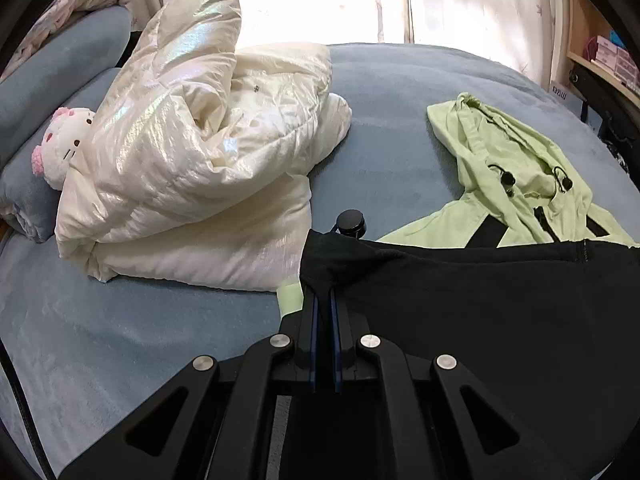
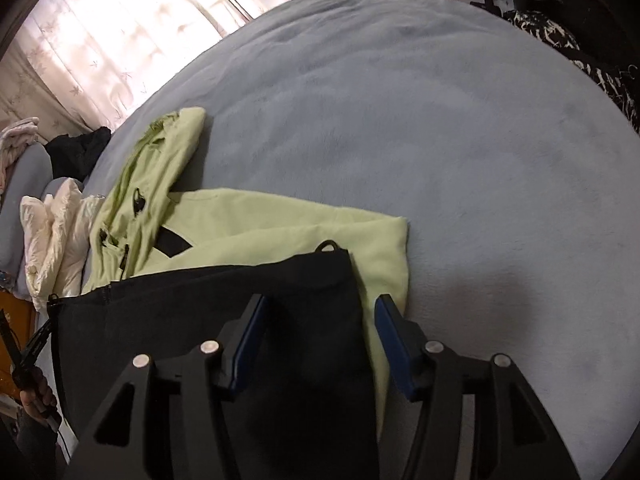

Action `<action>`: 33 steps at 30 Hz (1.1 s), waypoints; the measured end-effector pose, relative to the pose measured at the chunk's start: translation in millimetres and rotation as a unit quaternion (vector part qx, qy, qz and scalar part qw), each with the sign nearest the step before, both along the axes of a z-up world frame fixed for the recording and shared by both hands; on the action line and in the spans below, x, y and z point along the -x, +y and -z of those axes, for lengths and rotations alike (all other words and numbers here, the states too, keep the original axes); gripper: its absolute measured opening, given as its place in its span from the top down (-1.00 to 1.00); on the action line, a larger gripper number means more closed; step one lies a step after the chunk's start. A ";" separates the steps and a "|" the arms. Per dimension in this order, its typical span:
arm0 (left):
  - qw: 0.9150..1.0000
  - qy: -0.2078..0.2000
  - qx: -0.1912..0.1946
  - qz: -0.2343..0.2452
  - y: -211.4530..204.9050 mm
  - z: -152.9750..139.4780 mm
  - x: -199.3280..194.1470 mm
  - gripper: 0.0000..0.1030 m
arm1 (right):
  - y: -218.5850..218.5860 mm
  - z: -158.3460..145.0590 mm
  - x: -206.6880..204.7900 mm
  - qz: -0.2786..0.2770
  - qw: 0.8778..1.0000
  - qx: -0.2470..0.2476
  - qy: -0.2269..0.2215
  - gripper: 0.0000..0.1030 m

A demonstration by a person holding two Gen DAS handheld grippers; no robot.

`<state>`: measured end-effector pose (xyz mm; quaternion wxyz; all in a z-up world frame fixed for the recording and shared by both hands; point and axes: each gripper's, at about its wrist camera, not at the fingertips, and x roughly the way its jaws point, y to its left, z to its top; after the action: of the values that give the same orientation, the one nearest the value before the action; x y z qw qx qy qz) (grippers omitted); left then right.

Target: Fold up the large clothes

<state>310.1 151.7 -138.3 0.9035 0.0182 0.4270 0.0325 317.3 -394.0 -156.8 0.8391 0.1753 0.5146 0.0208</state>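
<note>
Two grippers are working one dark hem, and only one of them is actually holding it. Your left gripper is pinching a corner of the black garment, its jaws pressed together on the cloth, while your right gripper is standing with jaws apart, the black fabric's other corner lying between the pads but not pressed by them.

If you are lifting or pulling now, the risk is lopsided: the left corner would be rising alone, dragging the black layer askew across the lime-green hooded jacket beneath and skewing the fold line. A thin pinch on a bare corner could also be slipping free. The drawcord toggle just beyond the left jaws is dangling where it could be snagging.

The black garment is lying flat and smooth over the lower part of the green jacket, near the bed's close edge, its top hem running straight from one gripper to the other. The green hood is spreading toward the far edge; a cream puffer jacket is slumping toward the bed's left edge.
</note>
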 end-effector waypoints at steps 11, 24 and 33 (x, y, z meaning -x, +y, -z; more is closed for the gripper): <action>0.999 -0.041 -0.009 0.000 -4.1 -25.9 8.6 0.93 | 17.1 -57.8 26.3 0.014 0.990 0.050 -0.128 0.79; 0.998 0.001 -0.015 -0.056 -11.0 41.5 -45.5 0.91 | 29.6 -9.8 -43.3 0.063 0.985 0.149 -0.061 0.79; 0.997 0.002 -0.018 -0.076 0.4 48.8 -49.9 0.78 | 35.3 -3.5 -54.4 0.070 0.976 0.198 -0.059 0.57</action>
<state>360.1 152.1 -187.1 0.8972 0.0023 0.4281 0.1086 371.7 -358.7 -153.3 0.8855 0.0395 0.4442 -0.1304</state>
